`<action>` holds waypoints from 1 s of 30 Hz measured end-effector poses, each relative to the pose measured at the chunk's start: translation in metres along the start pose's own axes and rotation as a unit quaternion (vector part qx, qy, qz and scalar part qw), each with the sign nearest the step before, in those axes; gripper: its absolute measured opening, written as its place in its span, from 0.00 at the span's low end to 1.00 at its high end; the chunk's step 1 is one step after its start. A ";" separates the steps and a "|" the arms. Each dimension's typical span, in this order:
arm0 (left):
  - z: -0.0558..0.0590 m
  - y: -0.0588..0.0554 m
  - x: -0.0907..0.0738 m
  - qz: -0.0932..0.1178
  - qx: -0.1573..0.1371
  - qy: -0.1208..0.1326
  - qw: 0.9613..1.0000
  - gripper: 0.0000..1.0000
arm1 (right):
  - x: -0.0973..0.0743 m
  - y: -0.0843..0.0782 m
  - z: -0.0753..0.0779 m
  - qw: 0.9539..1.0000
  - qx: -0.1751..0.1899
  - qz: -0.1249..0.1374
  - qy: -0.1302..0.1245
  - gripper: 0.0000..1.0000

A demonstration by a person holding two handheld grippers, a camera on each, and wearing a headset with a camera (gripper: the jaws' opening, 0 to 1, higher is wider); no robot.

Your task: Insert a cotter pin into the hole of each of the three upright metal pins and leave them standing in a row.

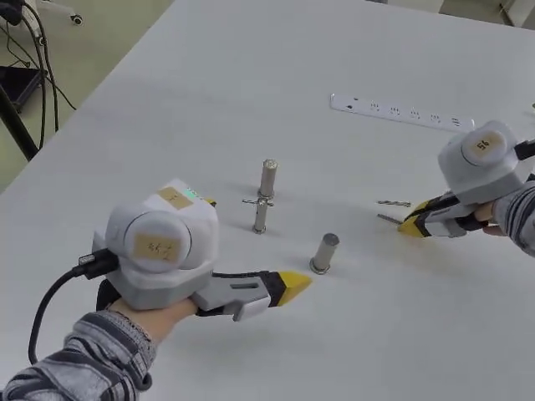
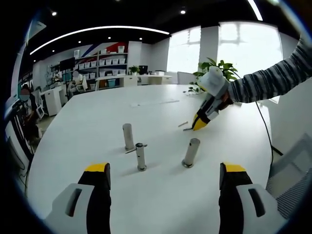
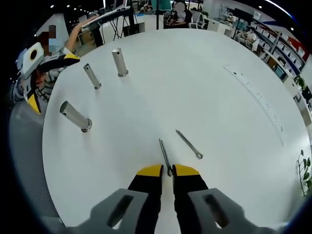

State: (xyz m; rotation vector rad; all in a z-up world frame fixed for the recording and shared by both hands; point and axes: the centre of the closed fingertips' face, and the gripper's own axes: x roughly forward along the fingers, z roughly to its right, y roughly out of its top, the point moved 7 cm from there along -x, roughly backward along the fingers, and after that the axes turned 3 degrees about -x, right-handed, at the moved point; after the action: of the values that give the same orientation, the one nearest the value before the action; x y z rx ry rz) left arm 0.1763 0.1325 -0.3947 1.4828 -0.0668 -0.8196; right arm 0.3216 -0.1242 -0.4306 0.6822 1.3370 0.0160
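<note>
While the middle metal pin point(image 1: 261, 219) at frame centre already carries its cotter pin point(image 1: 251, 201), two stand bare | right gripper point(image 3: 168, 170) pinches a loose cotter pin point(image 3: 164, 148), lower centre | left gripper point(image 2: 165, 168) wide open, empty.

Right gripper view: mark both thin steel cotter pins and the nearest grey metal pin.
Thin steel cotter pin between the jaws point(image 3: 164, 154), right gripper view, mid-shaft.
Free cotter pin point(image 3: 188, 144), right gripper view, mid-shaft.
Nearest grey metal pin point(image 3: 75, 117), right gripper view, mid-barrel.
</note>
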 end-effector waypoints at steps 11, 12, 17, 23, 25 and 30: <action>0.001 0.000 -0.001 0.003 0.003 -0.008 1.000 0.83 | -0.001 0.002 -0.002 1.000 -0.017 -0.009 -0.003 0.00; 0.001 0.000 -0.001 0.003 0.003 -0.009 1.000 0.82 | -0.002 0.002 -0.002 1.000 -0.020 -0.010 -0.004 0.00; 0.003 -0.001 -0.002 0.001 0.010 -0.009 1.000 0.80 | -0.011 0.007 -0.005 0.999 -0.034 0.004 -0.012 0.00; 0.011 -0.002 0.001 -0.004 0.021 -0.021 1.000 0.77 | -0.025 0.011 -0.016 0.997 -0.067 0.015 -0.021 0.00; 0.014 0.000 0.001 -0.003 0.026 -0.024 0.999 0.75 | -0.029 0.013 -0.023 0.996 -0.082 0.014 -0.016 0.00; 0.021 0.003 0.001 -0.006 0.034 -0.038 0.999 0.69 | -0.037 0.018 -0.042 0.994 -0.109 0.022 -0.002 0.00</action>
State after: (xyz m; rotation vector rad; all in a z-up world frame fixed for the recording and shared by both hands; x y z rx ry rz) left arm 0.1680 0.1137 -0.3894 1.5171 -0.1456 -0.8911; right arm 0.2805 -0.1053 -0.3921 0.5261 1.2935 0.1938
